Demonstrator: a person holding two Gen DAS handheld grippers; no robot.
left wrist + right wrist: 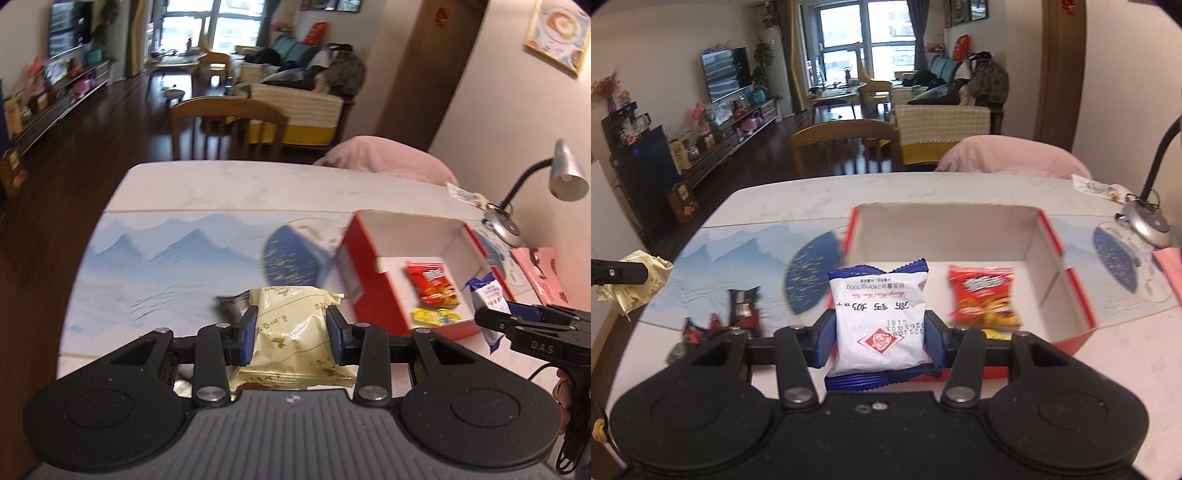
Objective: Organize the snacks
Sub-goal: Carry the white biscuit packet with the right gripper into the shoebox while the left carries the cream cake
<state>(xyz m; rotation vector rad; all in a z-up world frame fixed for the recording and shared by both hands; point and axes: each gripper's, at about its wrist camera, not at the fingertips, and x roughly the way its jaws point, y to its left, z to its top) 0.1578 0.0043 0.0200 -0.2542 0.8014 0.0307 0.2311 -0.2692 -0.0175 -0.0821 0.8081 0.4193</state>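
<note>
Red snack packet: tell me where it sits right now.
The red snack packet lies inside the red cardboard box, right of the white-and-blue packet, above a yellow packet.

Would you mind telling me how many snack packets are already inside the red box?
2: a red packet lies on the floor of the red box, and a yellow packet lies just in front of it. More may be hidden behind the near wall.

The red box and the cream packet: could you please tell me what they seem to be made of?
Red box: probably cardboard, with flat folded walls, a matte white inside and a printed red outside. Cream packet: likely plastic film, glossy with bright glare and crinkled sealed ends.
</note>
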